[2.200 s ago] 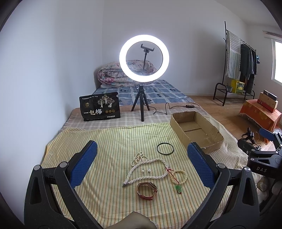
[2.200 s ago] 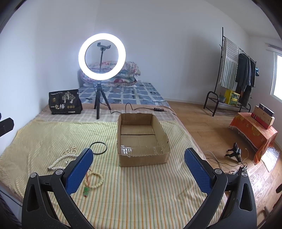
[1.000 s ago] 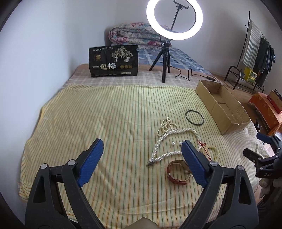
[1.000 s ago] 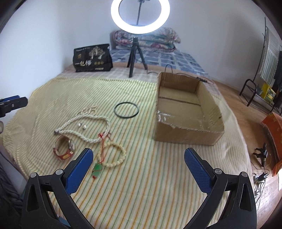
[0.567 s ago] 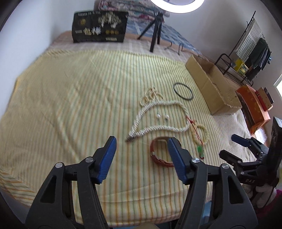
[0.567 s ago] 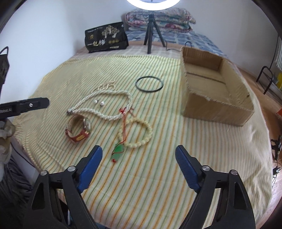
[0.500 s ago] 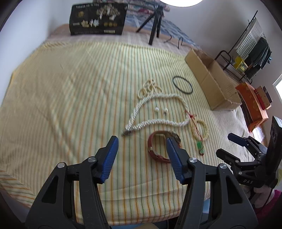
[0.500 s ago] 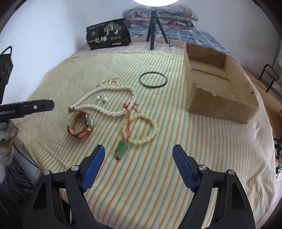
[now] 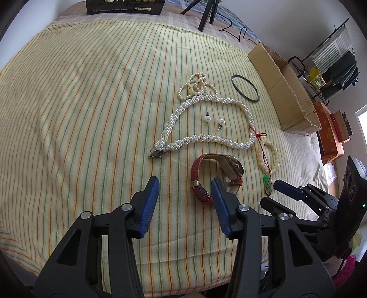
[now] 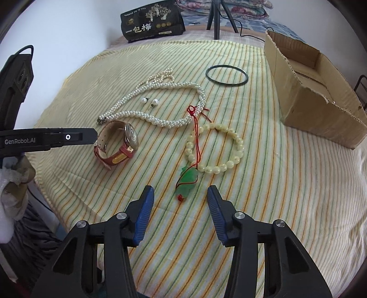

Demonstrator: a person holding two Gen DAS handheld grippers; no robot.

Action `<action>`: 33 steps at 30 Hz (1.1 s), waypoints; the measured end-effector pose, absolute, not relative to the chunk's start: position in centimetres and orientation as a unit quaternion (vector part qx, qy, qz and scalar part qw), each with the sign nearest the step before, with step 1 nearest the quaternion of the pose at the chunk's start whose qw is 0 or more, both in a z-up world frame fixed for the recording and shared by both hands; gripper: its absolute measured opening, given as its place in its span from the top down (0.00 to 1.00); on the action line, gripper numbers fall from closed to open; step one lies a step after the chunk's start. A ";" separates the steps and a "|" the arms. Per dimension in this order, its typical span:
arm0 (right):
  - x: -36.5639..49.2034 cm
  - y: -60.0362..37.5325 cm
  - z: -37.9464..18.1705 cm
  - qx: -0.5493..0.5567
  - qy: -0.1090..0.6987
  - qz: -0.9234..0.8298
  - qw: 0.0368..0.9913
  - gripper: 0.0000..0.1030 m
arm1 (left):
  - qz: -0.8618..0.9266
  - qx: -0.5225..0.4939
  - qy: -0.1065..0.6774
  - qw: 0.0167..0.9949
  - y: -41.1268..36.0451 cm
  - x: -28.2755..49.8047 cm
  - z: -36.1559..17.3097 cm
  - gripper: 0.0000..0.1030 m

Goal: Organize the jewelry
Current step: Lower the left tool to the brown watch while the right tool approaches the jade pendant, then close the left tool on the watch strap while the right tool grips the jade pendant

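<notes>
Jewelry lies on a striped yellow cloth. A red-strap watch (image 9: 216, 176) (image 10: 118, 144) sits just ahead of my left gripper (image 9: 184, 185), which is open and empty; its right finger (image 9: 220, 206) overlaps the watch's near edge. A twisted pearl necklace (image 9: 206, 137) (image 10: 160, 119), two pearl earrings (image 9: 213, 120) (image 10: 150, 101), a thin pearl strand (image 9: 196, 86), a dark bangle (image 9: 245, 90) (image 10: 227, 75), a cream bead bracelet (image 9: 269, 155) (image 10: 215, 146) and a green pendant on red cord (image 10: 187, 181) (image 9: 267, 181) lie beyond. My right gripper (image 10: 180, 194) is open and empty, just short of the pendant.
An open cardboard box (image 10: 321, 91) (image 9: 284, 91) stands at the cloth's right. A black printed bag (image 10: 152, 26) and a tripod's legs (image 10: 216, 13) stand at the back. The cloth's near edge drops off just under both grippers.
Both grippers have come down and forward toward the jewelry and narrowed their jaws. The left now reaches the watch; the right now reaches the green pendant.
</notes>
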State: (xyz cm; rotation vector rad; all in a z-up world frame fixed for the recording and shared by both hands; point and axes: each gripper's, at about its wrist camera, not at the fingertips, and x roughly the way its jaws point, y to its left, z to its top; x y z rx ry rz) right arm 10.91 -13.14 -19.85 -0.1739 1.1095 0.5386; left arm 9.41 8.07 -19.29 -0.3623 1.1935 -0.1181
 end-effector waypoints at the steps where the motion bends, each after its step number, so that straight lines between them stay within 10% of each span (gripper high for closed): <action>1: 10.9 -13.0 -19.9 -0.084 0.519 0.252 0.812 0.55 | -0.056 -0.169 0.560 0.809 8.0 9.5 -19.4 0.53; 20: 11.2 -11.4 -20.5 -0.140 0.505 0.236 0.818 0.87 | -0.049 -0.145 0.572 0.806 6.9 10.6 -20.8 0.65; 26: 11.2 -12.2 -20.3 -0.128 0.507 0.242 0.817 0.88 | -0.057 -0.141 0.571 0.806 6.6 10.5 -20.8 0.88; 33: 11.0 -12.6 -19.9 -0.103 0.509 0.256 0.815 0.88 | -0.056 -0.139 0.564 0.812 6.7 10.2 -20.3 0.92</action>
